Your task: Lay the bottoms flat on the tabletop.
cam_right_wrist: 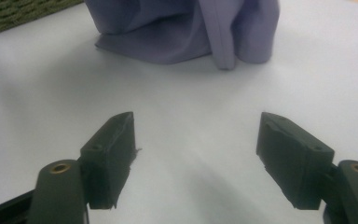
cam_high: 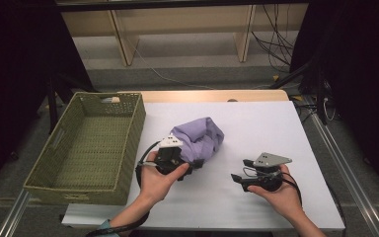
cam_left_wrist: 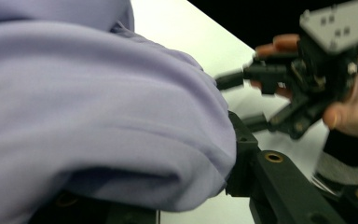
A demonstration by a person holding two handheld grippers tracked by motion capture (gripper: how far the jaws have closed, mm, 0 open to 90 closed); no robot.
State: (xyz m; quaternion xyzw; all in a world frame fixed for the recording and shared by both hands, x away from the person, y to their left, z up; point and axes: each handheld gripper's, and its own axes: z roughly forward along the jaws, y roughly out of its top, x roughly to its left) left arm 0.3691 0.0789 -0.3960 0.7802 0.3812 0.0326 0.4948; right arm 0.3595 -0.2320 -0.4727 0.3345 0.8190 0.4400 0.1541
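Note:
A bunched purple cloth point(cam_high: 203, 134) lies in the middle of the white table top point(cam_high: 256, 118). My left gripper point(cam_high: 196, 163) is at its near edge, shut on a thick fold of it. In the left gripper view the cloth point(cam_left_wrist: 98, 102) bulges between the jaws and hides the left one. My right gripper point(cam_high: 239, 169) hovers low over the table to the right of the cloth, pointing toward it, open, with nothing between its fingers. In its own view the right gripper point(cam_right_wrist: 196, 128) faces the cloth point(cam_right_wrist: 186, 28) across bare table. The left gripper view also shows the right gripper point(cam_left_wrist: 237, 101).
A green woven basket point(cam_high: 134, 129) stands at the table's left side, long side against the white top, with nothing visible inside. Its corner shows in the right gripper view point(cam_right_wrist: 23, 11). A wooden strip point(cam_high: 212, 95) runs along the table's far edge, and cables lie on the floor beyond.

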